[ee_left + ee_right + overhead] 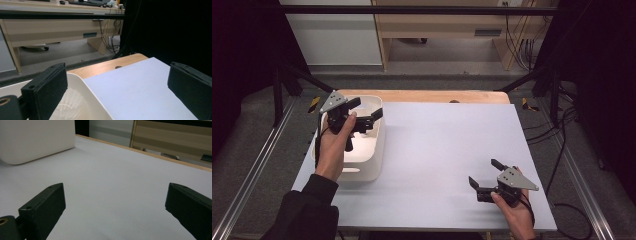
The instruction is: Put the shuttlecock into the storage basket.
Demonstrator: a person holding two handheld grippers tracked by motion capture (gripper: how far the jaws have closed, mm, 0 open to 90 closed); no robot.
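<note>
From the high view, the left claw (366, 111) hangs above the far part of a white tub (374, 165) that stands on the left side of the bench (447, 150). Its jaws are spread apart with nothing between them, and the person's left hand (332, 147) grips the body beneath the grey plate. The right claw (486, 173) sits low near the bench's near right corner, well apart from the tub, also released and empty, with its jaws pointing leftward across the pale sheet.

The left gripper view adds what the overhead picture hides: looking over the tub's rim (93, 96), a white shuttlecock (66, 106) with ribbed feathers lies inside the tub, just under the left-hand jaw. From above, that spot is a bright blur beneath the hand. This view also shows the wooden strip of the bench's far edge (110, 65) beyond the pale sheet, and a desk (62, 27) with hanging cables across the floor.

The right gripper view looks low across the bare sheet between its wide jaws. The tub's smooth outer wall (37, 140) rises at the far left, its inside hidden from here.
</note>
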